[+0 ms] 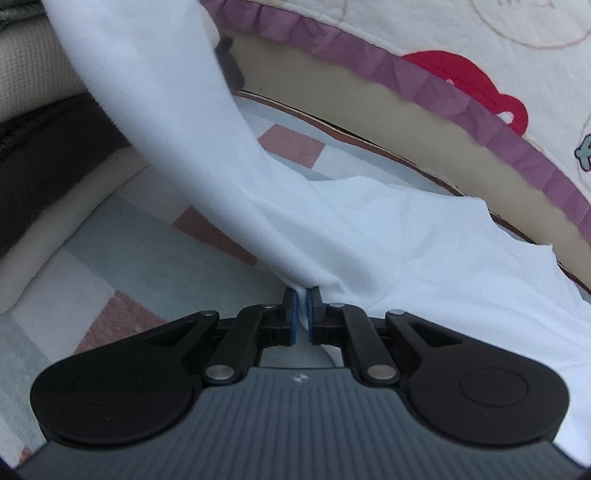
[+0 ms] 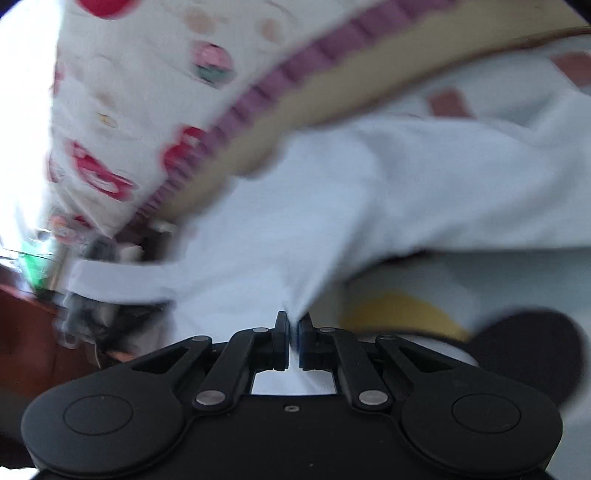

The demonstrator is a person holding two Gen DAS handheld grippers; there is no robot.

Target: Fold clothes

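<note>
- The left gripper (image 1: 302,295) has its jaws pinched nearly together on a fold of the white garment (image 1: 207,155); cloth shows between the blue pads.
- From that pinch the garment fans out two ways: one broad band runs up toward 11 o'clock and leaves the top of the left wrist view, and a flatter part spreads toward 3 o'clock over the checked sheet (image 1: 110,258).
- The sheet has pale grey, white and dusty pink squares; a tan edge (image 1: 369,122) curves beyond it, from 12 to 3 o'clock.
- Above that edge hangs a cream cover (image 1: 443,33) with a purple frill (image 1: 424,85) and red print.
- The right gripper (image 2: 292,325) is likewise closed narrow on a bunched fold of the same white garment (image 2: 406,177); this view is blurred.
- There the cloth stretches from the pinch up toward 1 to 2 o'clock, with a band-like strip (image 2: 118,284) reaching out at 9 o'clock.
- The purple frill (image 2: 280,77) and the cream cover (image 2: 140,92) sit at 10 to 12 o'clock.
- Bright light washes out the far left edge.
</note>
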